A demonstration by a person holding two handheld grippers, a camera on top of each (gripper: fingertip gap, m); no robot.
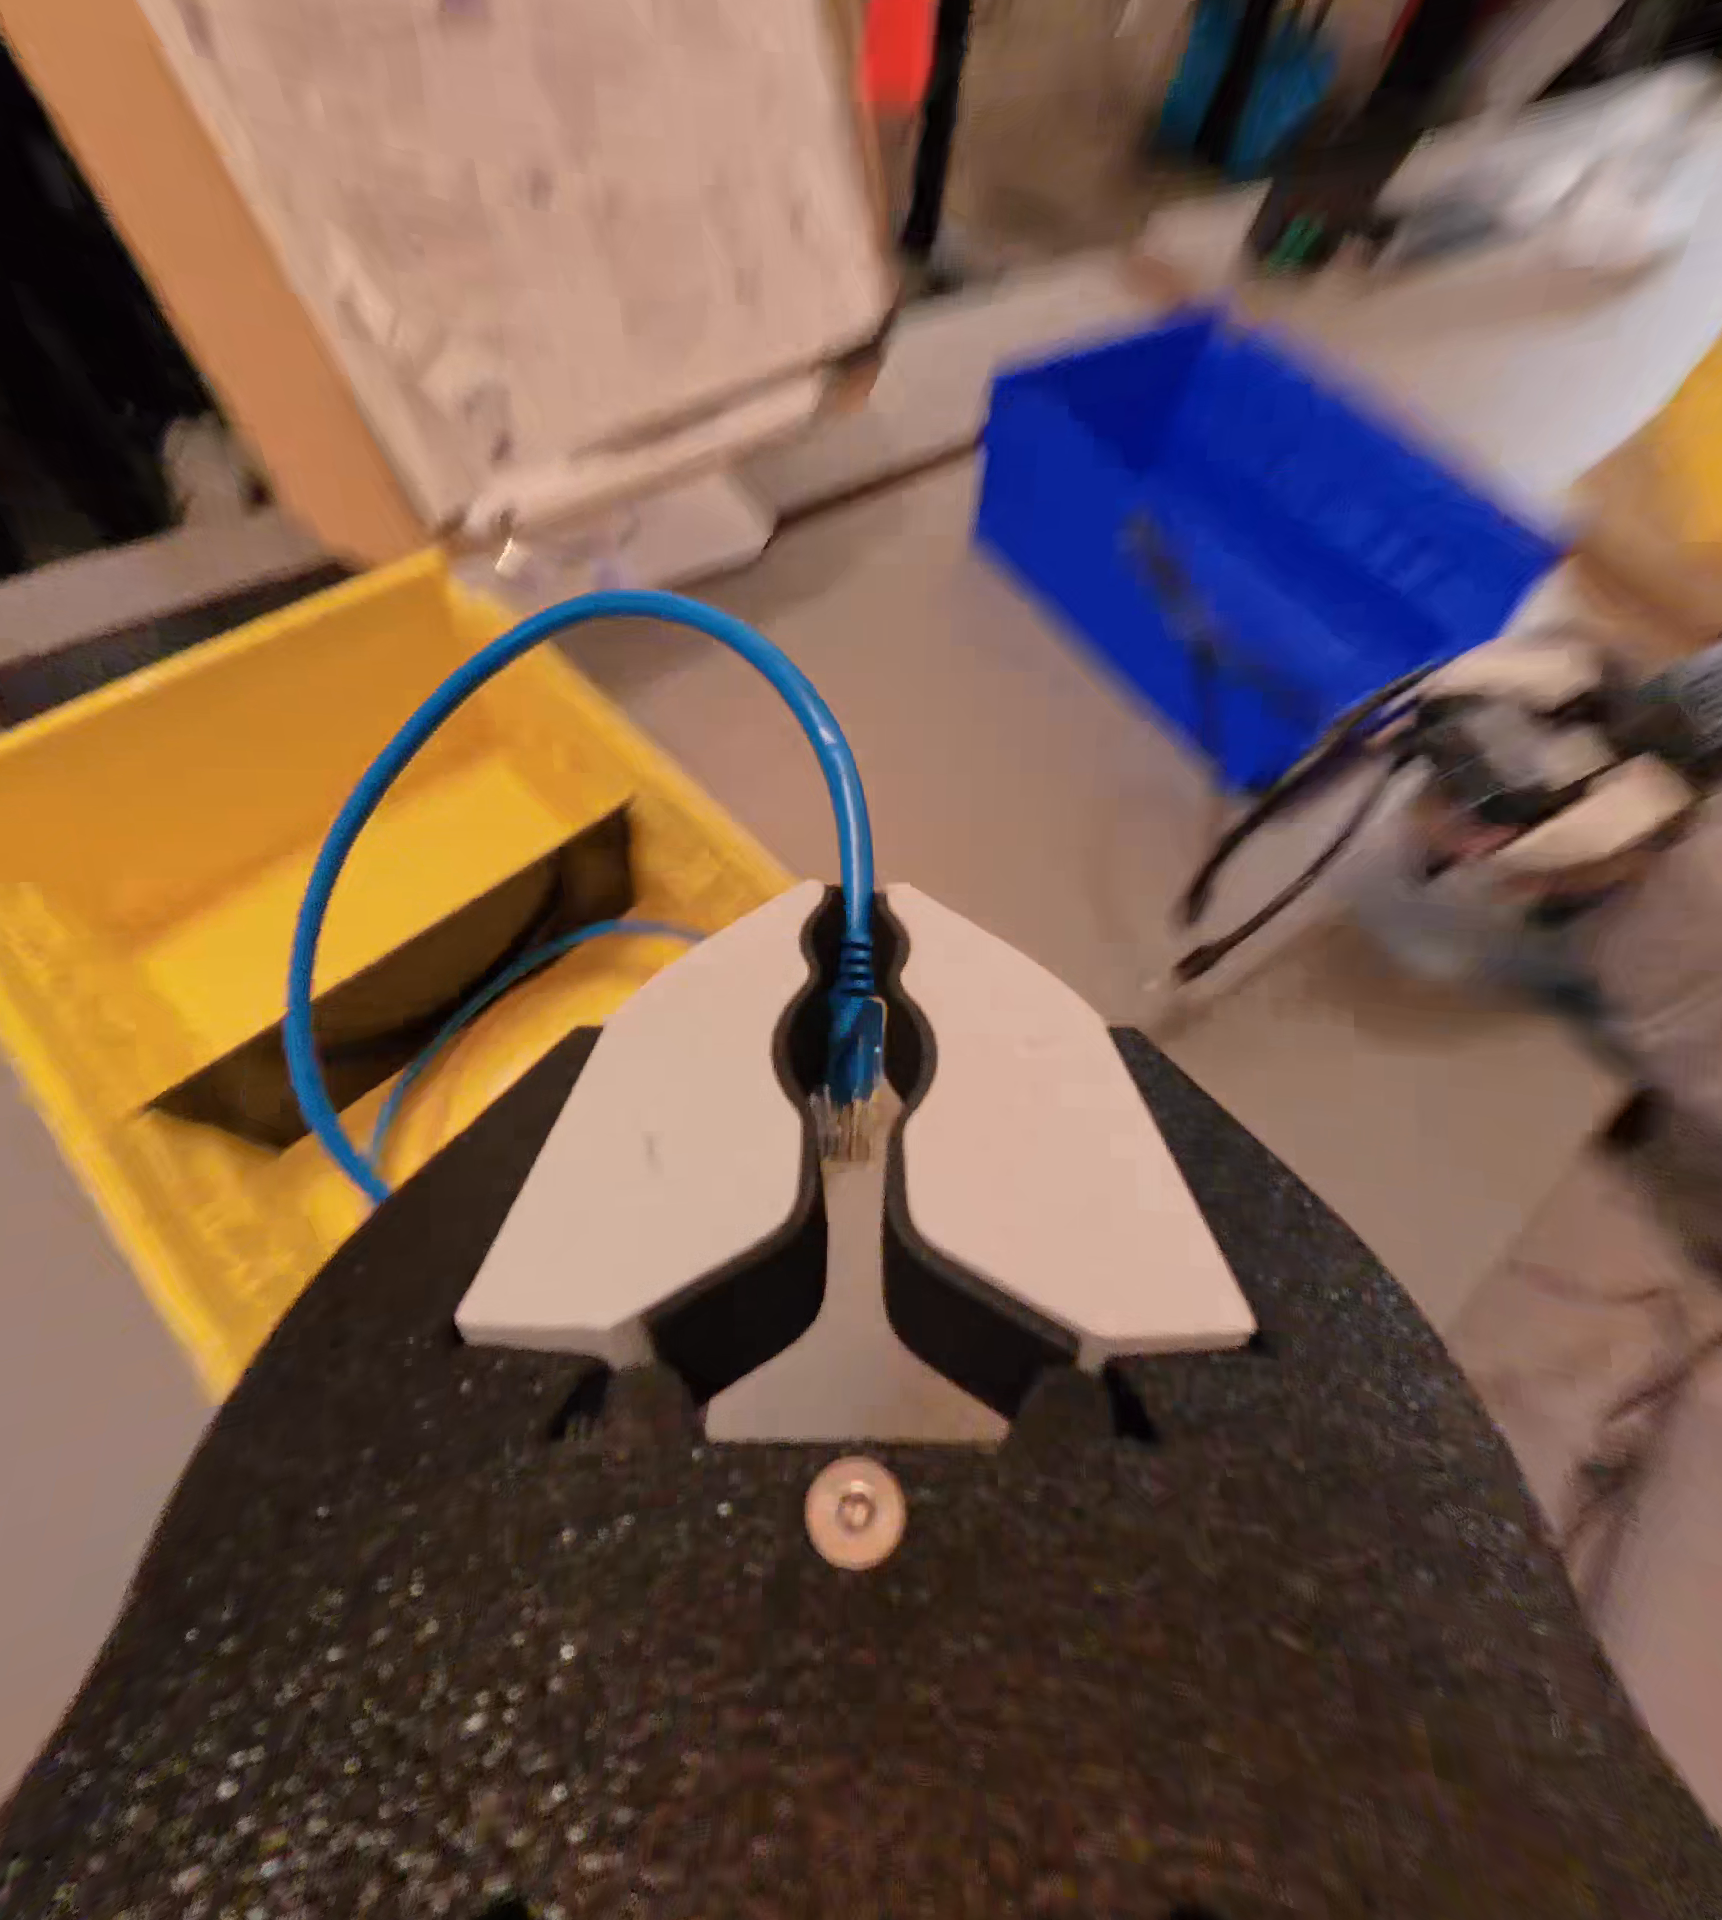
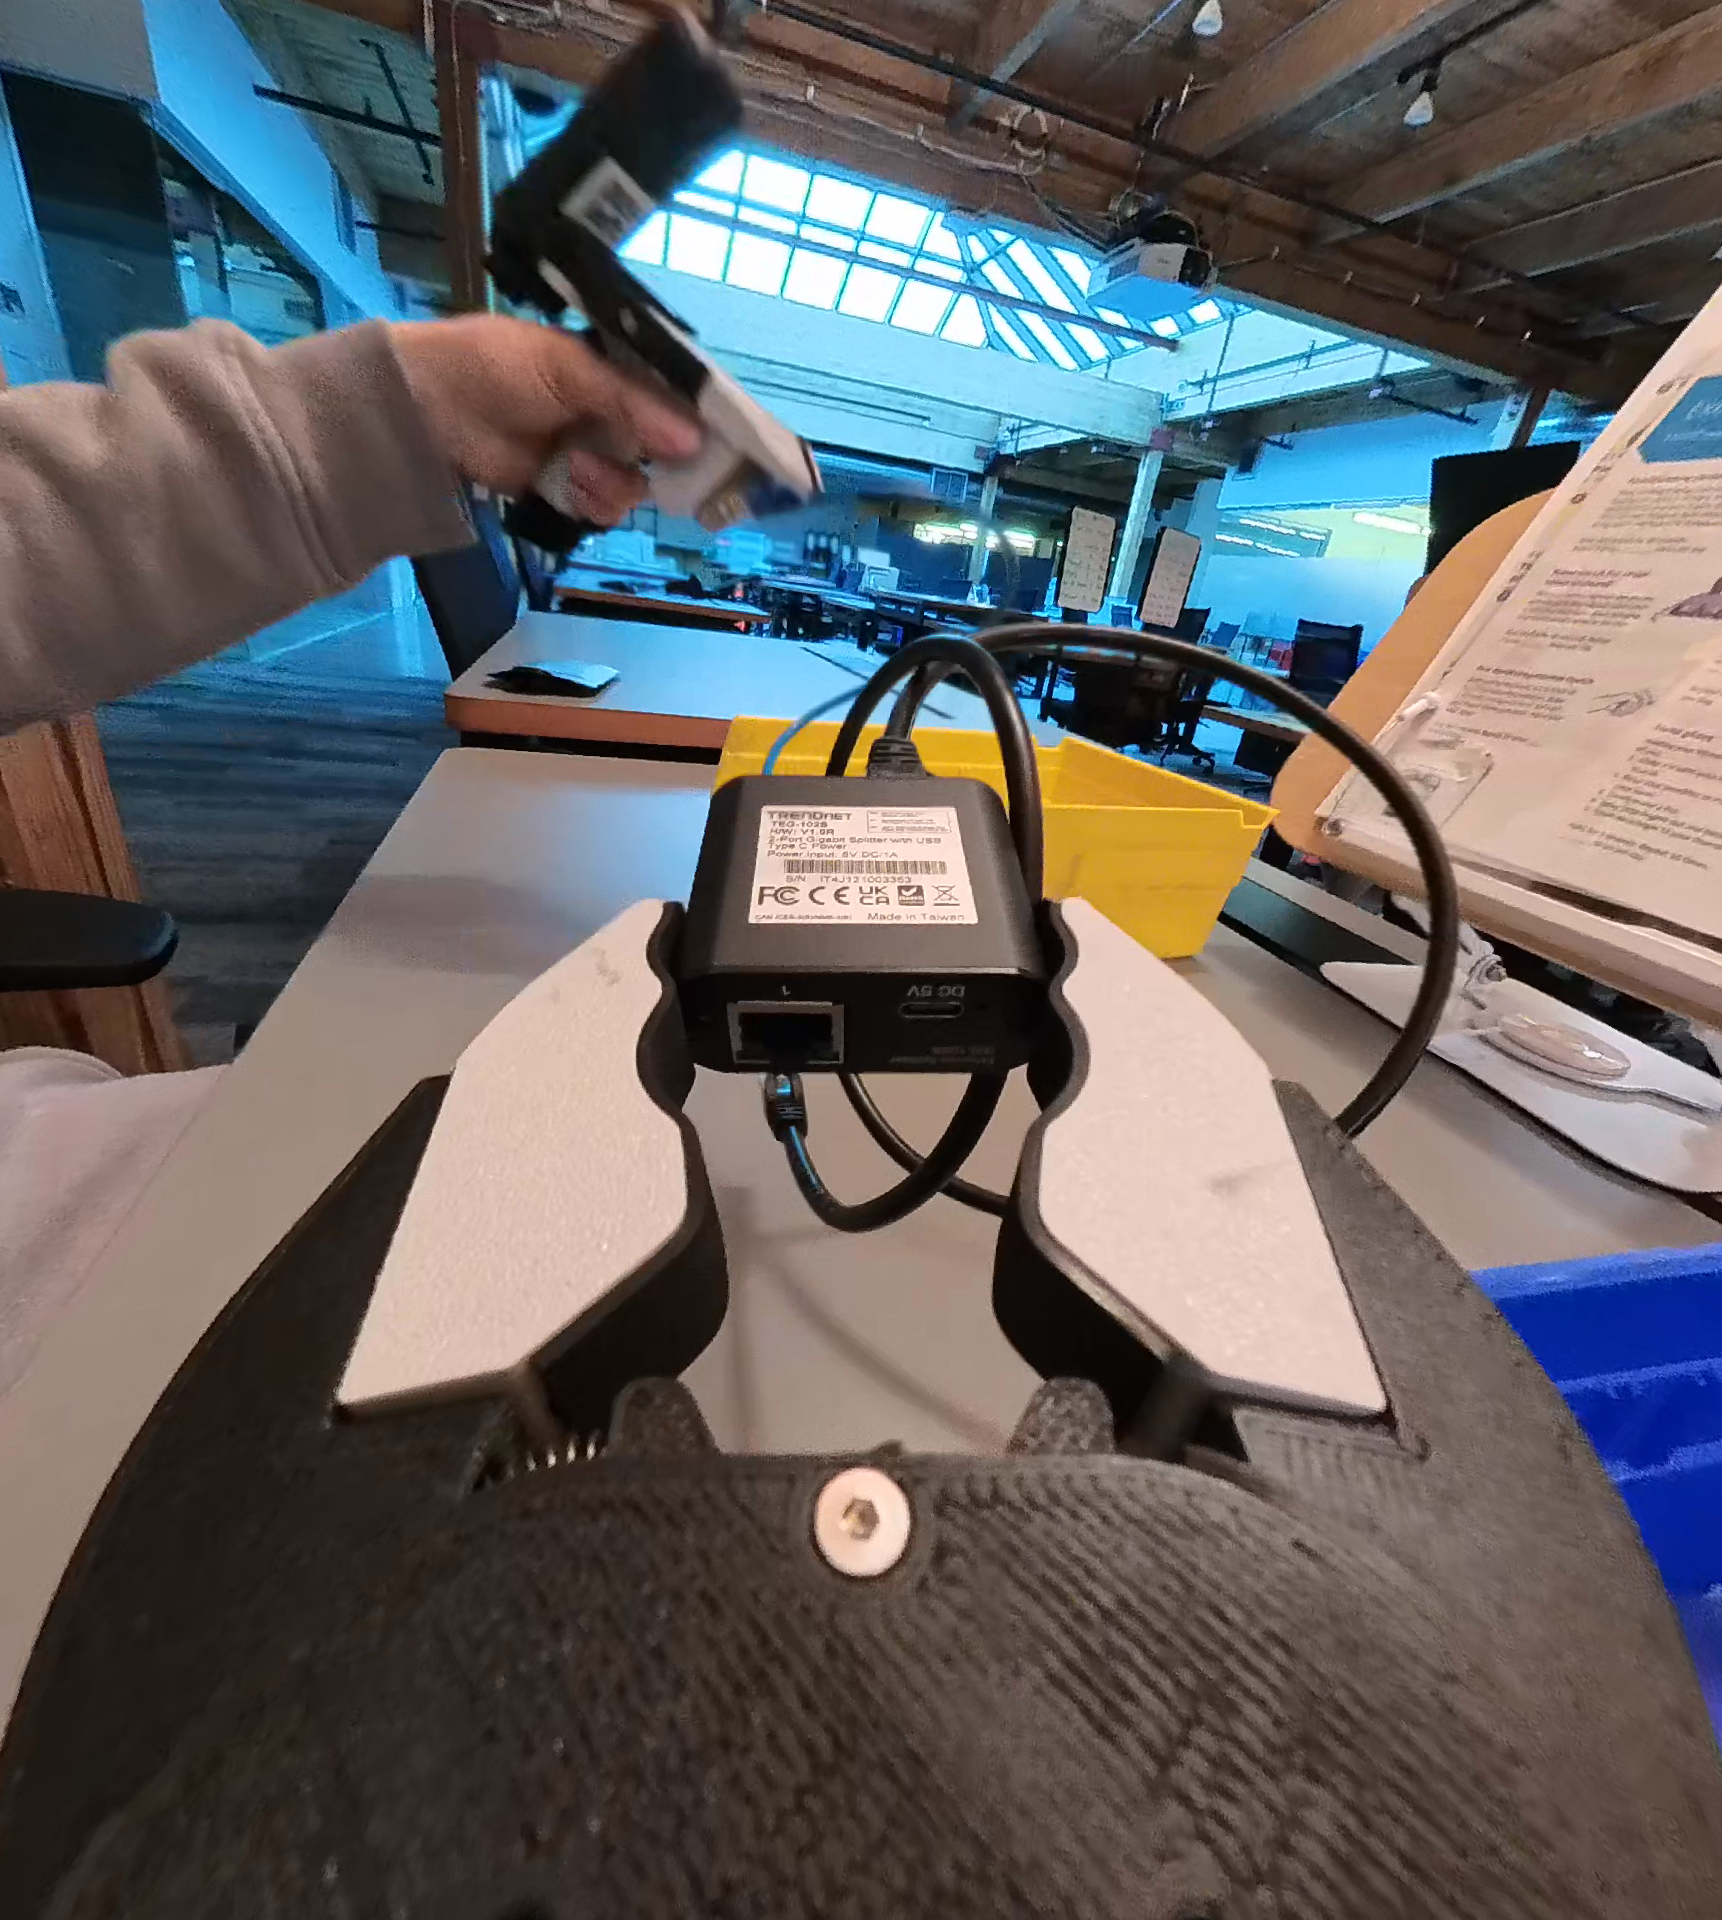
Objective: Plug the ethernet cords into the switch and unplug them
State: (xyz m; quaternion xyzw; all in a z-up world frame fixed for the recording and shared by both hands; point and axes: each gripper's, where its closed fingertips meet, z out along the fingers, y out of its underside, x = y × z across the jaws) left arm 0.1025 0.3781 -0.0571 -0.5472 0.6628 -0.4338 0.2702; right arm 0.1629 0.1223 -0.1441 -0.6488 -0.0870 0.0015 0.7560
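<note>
Between the fingers of the left gripper [image 1: 852, 914], closed nearly tip to tip, a blue ethernet cord [image 1: 566, 665] is pinched just behind its plug, which points back at the camera; its loop arcs over the yellow bin [image 1: 57, 831] on the desk [image 1: 992, 748]. The right gripper [image 2: 862, 935], part-open, clamps the black switch [image 2: 862, 904] label-up, above the desk. A black cord [image 2: 1335, 748] loops from its far end. The left gripper's surroundings are blurred.

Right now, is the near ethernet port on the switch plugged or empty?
Empty. The switch shows an open socket facing the camera; a black cord's plug hangs loose just below it.
</note>
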